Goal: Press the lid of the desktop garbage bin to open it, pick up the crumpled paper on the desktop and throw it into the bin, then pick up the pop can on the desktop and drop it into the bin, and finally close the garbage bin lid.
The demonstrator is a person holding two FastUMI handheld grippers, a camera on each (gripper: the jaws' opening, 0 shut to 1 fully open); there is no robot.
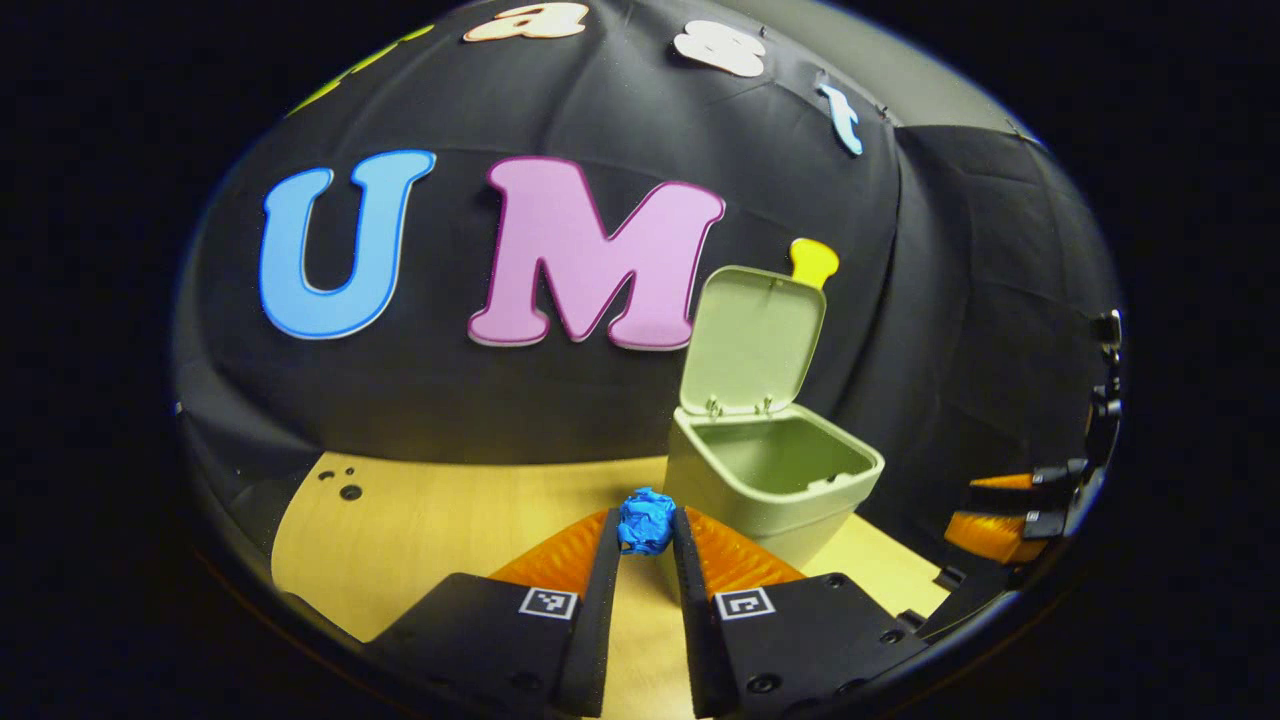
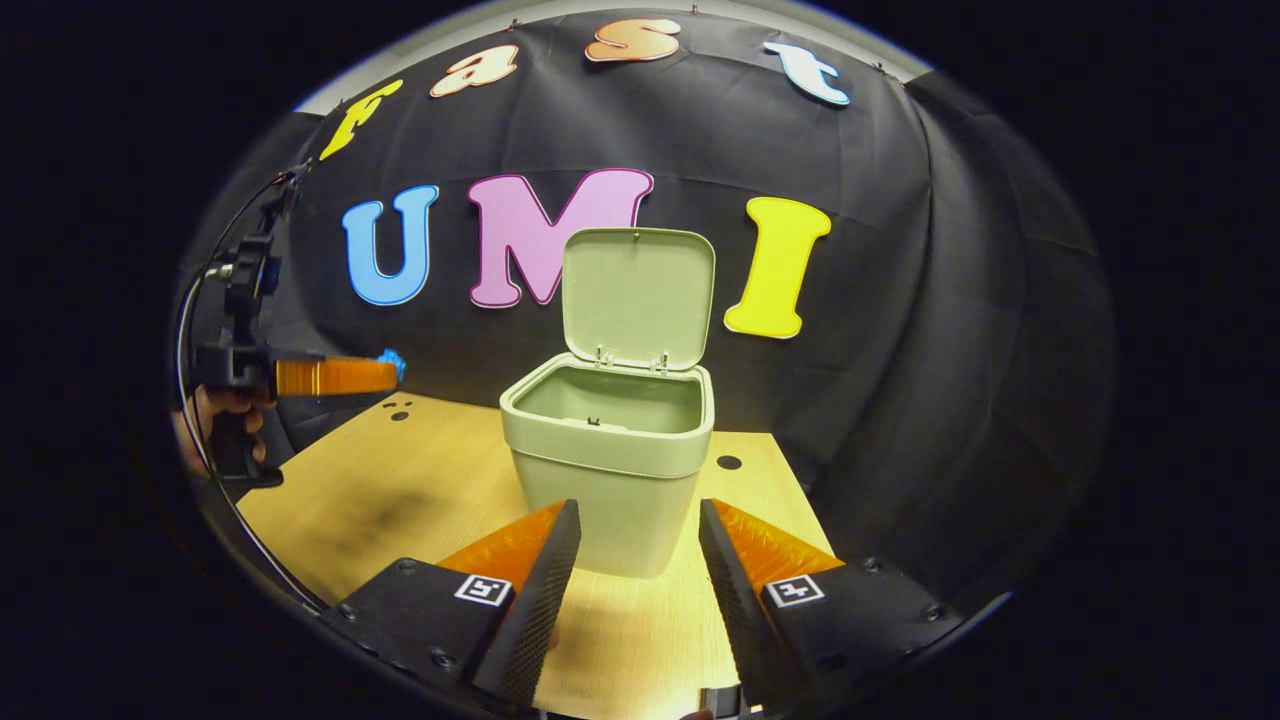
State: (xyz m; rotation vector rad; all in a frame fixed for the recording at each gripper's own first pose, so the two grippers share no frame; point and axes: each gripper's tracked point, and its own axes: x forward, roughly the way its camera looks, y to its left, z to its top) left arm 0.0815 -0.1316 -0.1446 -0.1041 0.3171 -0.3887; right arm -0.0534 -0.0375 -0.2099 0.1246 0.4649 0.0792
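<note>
Left fingers [image 1: 645, 535] pinching blue crumpled paper [image 1: 645, 520] — right fingers [image 2: 637, 540] spread before open-lidded bin [image 2: 610, 440].

A staged recording booth.
Black cloth [image 2: 950, 300] hung behind a pale wooden surface [image 2: 400, 480] across the frame's lower middle, carrying one small lidded bin [image 2: 610, 470].
</note>
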